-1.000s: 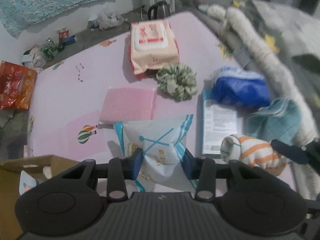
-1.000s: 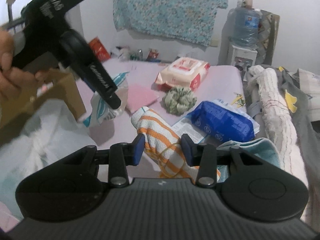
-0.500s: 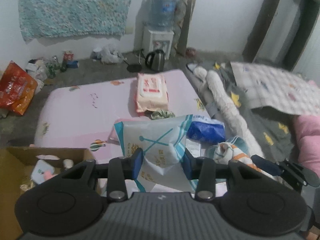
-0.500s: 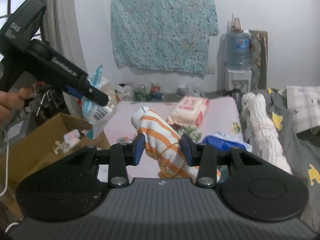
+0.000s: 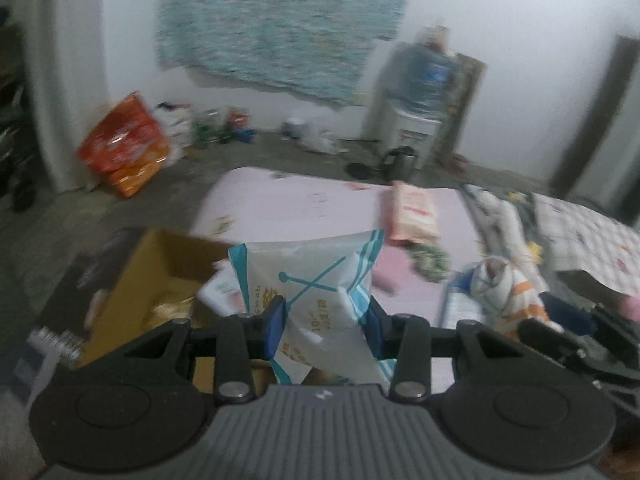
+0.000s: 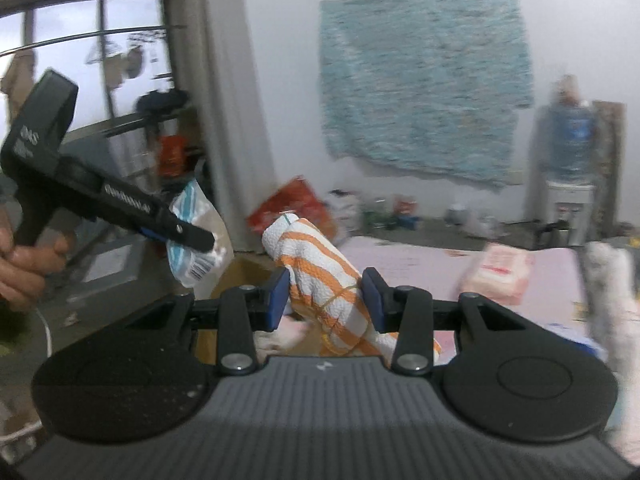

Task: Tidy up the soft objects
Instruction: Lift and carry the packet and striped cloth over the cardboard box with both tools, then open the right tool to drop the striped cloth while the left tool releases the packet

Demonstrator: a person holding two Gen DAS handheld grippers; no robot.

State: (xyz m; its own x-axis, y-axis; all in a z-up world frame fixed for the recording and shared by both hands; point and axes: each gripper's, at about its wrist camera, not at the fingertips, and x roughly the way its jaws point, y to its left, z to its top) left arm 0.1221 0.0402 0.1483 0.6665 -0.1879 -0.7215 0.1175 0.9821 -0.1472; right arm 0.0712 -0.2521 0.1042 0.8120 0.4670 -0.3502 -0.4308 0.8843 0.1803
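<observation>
Two loads, left hand-held gripper (image 5: 323, 320) pinching crinkled white-teal swab packet (image 5: 308, 280), right hand-held gripper (image 6: 325, 294) clamping orange-striped rolled towel (image 6: 320, 276)

Motion blur smears the cardboard box's (image 5: 160, 276) contents beyond telling.

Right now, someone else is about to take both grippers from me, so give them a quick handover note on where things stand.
Left gripper: shut on the cotton swab bag, held in the air near the open cardboard box.
Right gripper: shut on the rolled orange-striped towel, also lifted, with the box just beyond it.
Box: a few small items lie inside; neither held item is in yet.
Left on the pink mattress: wet wipes pack, green scrunchie, pink sponge; other items there are too blurred to name.
Likely next: release both items into the box, then return for the rest.
</observation>
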